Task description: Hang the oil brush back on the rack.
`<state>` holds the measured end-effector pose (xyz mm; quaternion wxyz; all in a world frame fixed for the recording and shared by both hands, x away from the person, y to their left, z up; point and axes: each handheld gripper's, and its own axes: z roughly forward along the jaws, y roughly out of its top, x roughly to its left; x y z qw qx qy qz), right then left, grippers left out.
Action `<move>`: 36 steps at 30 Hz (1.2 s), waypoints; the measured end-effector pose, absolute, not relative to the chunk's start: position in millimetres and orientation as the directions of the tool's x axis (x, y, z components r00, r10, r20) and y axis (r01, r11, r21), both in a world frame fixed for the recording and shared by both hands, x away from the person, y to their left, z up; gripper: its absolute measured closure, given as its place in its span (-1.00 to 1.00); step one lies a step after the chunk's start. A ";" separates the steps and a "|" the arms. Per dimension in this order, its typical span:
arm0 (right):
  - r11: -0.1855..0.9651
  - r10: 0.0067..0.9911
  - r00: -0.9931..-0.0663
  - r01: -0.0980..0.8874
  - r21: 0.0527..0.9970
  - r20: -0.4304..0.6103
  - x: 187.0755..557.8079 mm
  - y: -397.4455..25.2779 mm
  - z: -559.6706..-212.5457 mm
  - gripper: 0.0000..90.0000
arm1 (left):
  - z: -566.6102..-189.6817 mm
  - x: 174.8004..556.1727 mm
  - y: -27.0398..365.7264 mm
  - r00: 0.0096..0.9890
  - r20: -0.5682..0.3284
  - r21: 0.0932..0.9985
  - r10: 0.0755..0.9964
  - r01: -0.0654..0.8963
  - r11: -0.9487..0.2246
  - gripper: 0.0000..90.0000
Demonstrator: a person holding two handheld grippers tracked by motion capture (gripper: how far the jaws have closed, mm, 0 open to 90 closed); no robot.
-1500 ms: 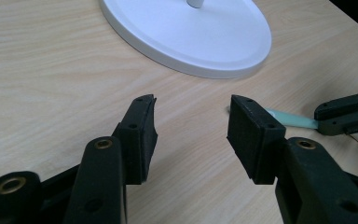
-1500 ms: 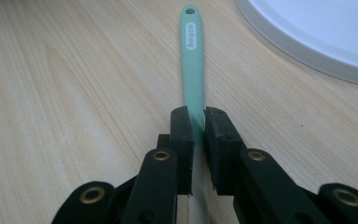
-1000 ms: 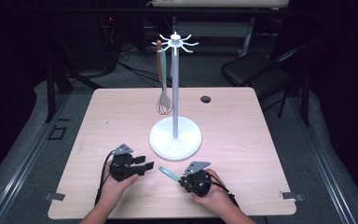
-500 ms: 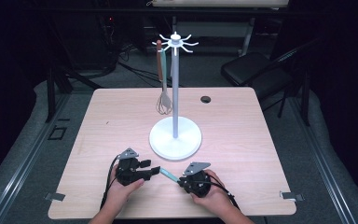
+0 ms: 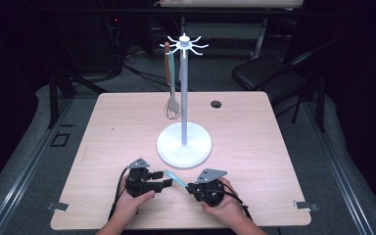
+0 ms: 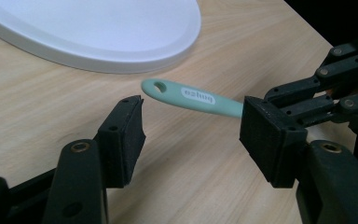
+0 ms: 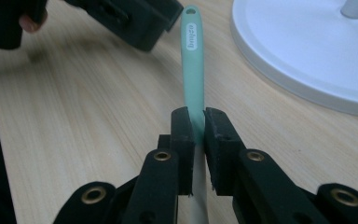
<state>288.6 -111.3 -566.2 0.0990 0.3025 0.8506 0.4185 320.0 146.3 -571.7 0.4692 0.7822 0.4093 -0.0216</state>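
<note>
The right gripper point(image 7: 194, 123) is pinching a mint-green handle point(image 7: 192, 60) between its pressed pads, holding it just above the desk point(image 5: 254, 127) near the front edge. The left gripper point(image 6: 191, 126) is sitting spread wide, its jaws flanking the handle's holed tip without touching it. The white stand base point(image 5: 184, 145) is lying just beyond both.

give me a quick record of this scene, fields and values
table: light wood
stand: white, round base, hooks on top
whisk: hangs from a hook
utensil: mint green handle with a hole at its end
right gripper: shut on the utensil
left gripper: open, jaws either side of the handle end, not touching
</note>
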 end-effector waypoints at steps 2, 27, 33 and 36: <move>0.457 0.596 -0.799 0.424 0.782 0.084 287.9 -111.2 -564.4 0.83 | -572.3 319.1 143.3 0.666 -0.425 0.714 0.613 0.663 -0.225 -0.12; 0.428 0.563 -0.822 0.379 0.820 0.086 280.5 -95.7 -567.5 0.81 | -573.5 319.3 133.9 0.637 -0.515 0.698 0.574 0.700 -0.151 0.31; 0.451 0.561 -0.820 0.422 0.787 0.119 280.8 -100.9 -567.4 0.70 | -573.7 319.5 134.3 0.635 -0.514 0.697 0.576 0.701 -0.150 0.31; 0.470 0.558 -0.819 0.447 0.761 0.136 281.2 -103.9 -569.4 0.69 | -574.1 320.0 134.4 0.633 -0.515 0.697 0.577 0.702 -0.148 0.31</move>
